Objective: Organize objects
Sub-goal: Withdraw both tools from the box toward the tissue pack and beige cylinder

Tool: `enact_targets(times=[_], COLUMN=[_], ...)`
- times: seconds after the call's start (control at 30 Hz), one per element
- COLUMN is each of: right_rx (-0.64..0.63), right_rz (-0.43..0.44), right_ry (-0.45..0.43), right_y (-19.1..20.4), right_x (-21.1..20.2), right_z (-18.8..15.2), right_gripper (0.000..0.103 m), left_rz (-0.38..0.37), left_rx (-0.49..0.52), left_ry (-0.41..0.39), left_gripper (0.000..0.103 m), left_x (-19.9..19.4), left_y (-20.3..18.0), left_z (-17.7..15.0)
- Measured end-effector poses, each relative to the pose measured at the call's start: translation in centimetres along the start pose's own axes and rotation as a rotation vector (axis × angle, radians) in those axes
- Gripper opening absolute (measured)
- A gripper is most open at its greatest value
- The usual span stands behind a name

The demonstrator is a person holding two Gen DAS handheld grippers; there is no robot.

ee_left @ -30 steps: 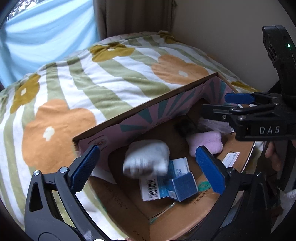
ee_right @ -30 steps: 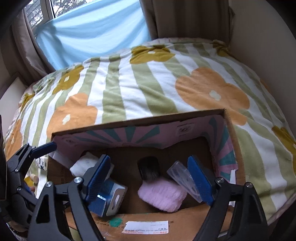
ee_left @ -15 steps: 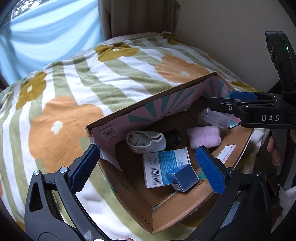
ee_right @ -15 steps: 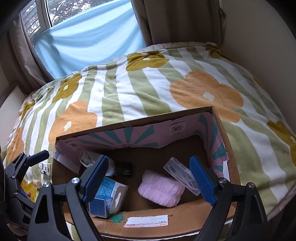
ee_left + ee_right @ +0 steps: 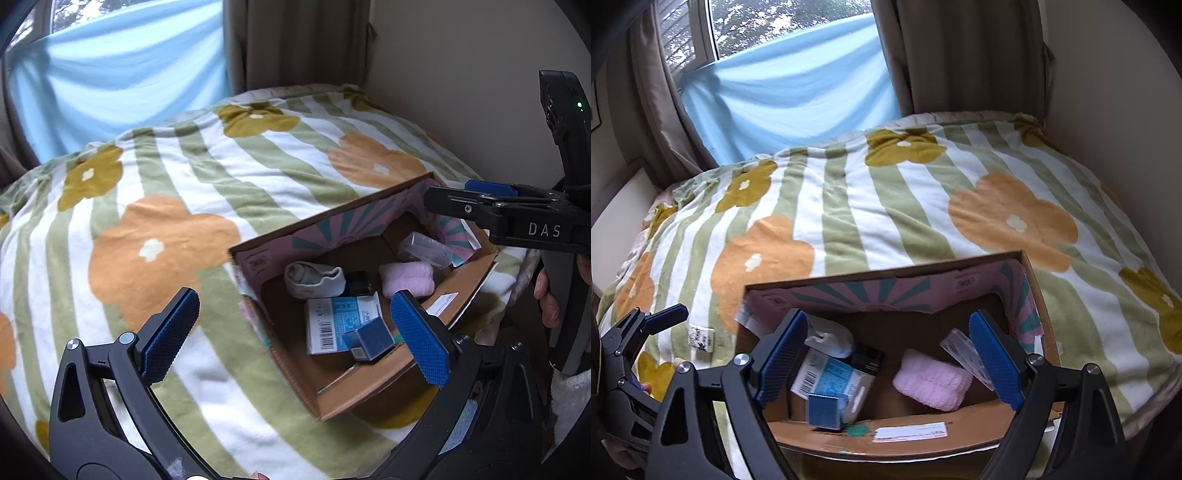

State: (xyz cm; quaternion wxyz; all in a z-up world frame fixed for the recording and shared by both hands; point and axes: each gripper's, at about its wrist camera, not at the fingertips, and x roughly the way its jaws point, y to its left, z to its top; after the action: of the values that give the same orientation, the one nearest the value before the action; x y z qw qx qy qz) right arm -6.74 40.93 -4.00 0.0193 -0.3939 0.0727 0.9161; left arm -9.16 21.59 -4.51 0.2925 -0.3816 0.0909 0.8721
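- My left gripper hangs above the near left corner of the cardboard box, its blue pads spread wide with nothing between them.
- My right gripper is likewise spread wide and empty, held over the box's near wall.
- Only the left view shows my right gripper from the side, with the white letters "DAS" on its black body and my fingers wrapped around its handle.
- Only the right view shows my left gripper's tips at the left edge, and a small speckled white block lying on the blanket just left of the box.
- Nearest in the box is a small dark blue carton, resting on a larger white and blue carton with a barcode; its print is too small for me to read.
- Behind those lies a rolled white sock, with a small black item touching its right side.
- To the right sits a folded pink cloth, and past it a clear plastic case leans into the far right corner.
- The box's inner walls carry a pink and teal sunburst print; a white shipping label sticks to the near wall's outside, its text unreadable.
- The box rests on a blanket with green and white stripes and orange and mustard flowers.
- Beyond the bed hang a pale blue sheet and tan curtains; the window above shows clearly only in the right view.
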Motion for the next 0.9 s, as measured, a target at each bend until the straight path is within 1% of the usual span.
enact_targets(times=[0.07, 0.13, 0.23, 0.43, 0.5, 0.6, 0.67, 0.73, 0.9], right_rx=[-0.017, -0.046, -0.115, -0.219, -0.25, -0.291, -0.298, -0.302, -0.319], right_rz=[0.018, 0.038, 0.073, 0.164, 0.169, 0.204, 0.246, 0.272, 0.286], right_ry=[-0.013, -0.022, -0.031, -0.027, -0.036, -0.042, -0.013, 0.017, 0.088], right_y=[1.3, 3.0, 6.4, 13.6, 16.1, 19.5, 21.5, 23.4, 27.1], right_x=[-0.6, -1.1, -1.7, -1.3, -0.8, 0.3, 1.5, 2.9, 6.8], right_z=[0.5, 0.9, 1.4, 1.1, 0.5, -0.4, -1.2, -1.9, -3.8], right_gripper=[0.087, 0.087, 0.087, 0.087, 0.087, 0.087, 0.087, 0.087, 0.087], left_rz=[0.023, 0.026, 0.06, 0.167, 0.199, 0.218, 0.235, 0.273, 0.288], left_rx=[-0.007, -0.021, -0.048, -0.103, -0.129, -0.169, -0.189, -0.205, -0.245], left_ry=[-0.018, -0.052, -0.084, -0.08, -0.074, -0.065, -0.059, -0.049, -0.001], left_gripper=[0.103, 0.103, 0.103, 0.103, 0.103, 0.103, 0.103, 0.103, 0.103], left_x=[-1.3, -3.2, -5.6, -8.6, -9.2, -9.8, -9.9, -9.8, -8.1], left_y=[0.9, 2.3, 4.8, 10.0, 11.9, 14.4, 15.8, 17.4, 20.7], left_z=[-0.2, -0.7, -1.8, -5.0, -6.3, -8.1, -9.1, -10.5, -13.7])
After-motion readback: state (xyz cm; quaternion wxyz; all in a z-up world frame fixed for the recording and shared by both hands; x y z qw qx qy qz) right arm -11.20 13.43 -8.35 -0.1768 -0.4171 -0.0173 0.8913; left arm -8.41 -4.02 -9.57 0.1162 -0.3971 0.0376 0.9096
